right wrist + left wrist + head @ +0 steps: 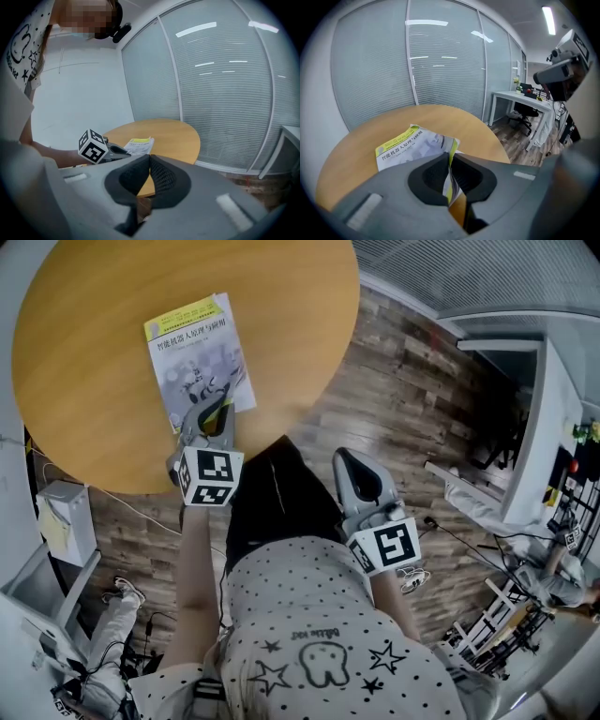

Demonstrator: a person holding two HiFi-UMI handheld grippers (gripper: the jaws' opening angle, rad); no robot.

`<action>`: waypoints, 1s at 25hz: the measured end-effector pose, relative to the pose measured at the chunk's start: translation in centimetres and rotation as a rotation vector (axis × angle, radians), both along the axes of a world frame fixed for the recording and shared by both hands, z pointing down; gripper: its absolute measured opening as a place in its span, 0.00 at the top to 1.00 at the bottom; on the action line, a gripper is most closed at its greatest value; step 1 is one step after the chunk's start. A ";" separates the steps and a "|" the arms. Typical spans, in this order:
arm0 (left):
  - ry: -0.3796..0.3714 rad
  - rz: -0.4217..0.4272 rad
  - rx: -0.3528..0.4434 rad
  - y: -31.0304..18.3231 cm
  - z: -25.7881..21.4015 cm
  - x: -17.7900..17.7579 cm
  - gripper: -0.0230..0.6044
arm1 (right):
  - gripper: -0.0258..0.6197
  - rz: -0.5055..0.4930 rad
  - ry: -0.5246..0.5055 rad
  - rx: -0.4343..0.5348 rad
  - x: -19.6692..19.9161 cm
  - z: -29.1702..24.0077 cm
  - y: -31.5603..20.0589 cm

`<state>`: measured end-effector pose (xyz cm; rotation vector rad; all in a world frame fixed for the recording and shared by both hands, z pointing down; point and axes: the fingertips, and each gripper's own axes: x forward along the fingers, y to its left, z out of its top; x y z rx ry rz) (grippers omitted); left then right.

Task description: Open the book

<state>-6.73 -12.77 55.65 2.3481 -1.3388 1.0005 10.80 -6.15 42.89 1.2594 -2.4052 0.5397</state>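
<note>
On the round wooden table (84,399) the book (199,357) lies flat, close to the table's edge on the person's side. Its pale grey cover has a yellow-green band along the top. The band has a title in dark Chinese characters, which I read as 智能机器人原理与应用, and the smaller line above it is too fine to read. The left gripper (214,414) reaches over that table edge, and its jaws are pressed together on the near corner of the book. In the left gripper view this corner stands up between the dark pads. I cannot tell if only the cover is pinched or some pages too. The right gripper (343,458) is held off the table, over the wooden floor (412,381) beside it, with its jaws closed on each other and nothing between them. Each gripper has a white cube with black square markers. The person's shirt (309,615) is white with black dots, stars and a tooth-like drawing, and the small lettering on it is not legible.
</note>
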 end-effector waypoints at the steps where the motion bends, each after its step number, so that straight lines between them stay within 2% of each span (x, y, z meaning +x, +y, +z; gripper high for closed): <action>1: 0.015 -0.019 -0.005 0.0 -0.2 -0.2 0.92 | 0.95 0.000 0.001 0.001 0.0 0.0 0.0; 5: 0.042 -0.054 -0.007 0.0 -0.7 -0.4 0.92 | 0.95 0.002 0.003 0.008 0.1 -0.2 0.1; 11: 0.075 -0.128 0.043 0.1 -2.3 -2.0 0.92 | 0.95 0.003 0.000 0.016 -0.4 -0.5 0.0; 20: 0.189 -0.238 0.107 0.5 -4.2 -3.9 0.93 | 0.95 0.002 -0.007 0.031 -1.6 -0.9 0.3; 25: 0.184 -0.255 0.141 0.6 -4.6 -4.9 0.93 | 0.95 0.004 -0.021 0.052 -2.3 -1.1 0.2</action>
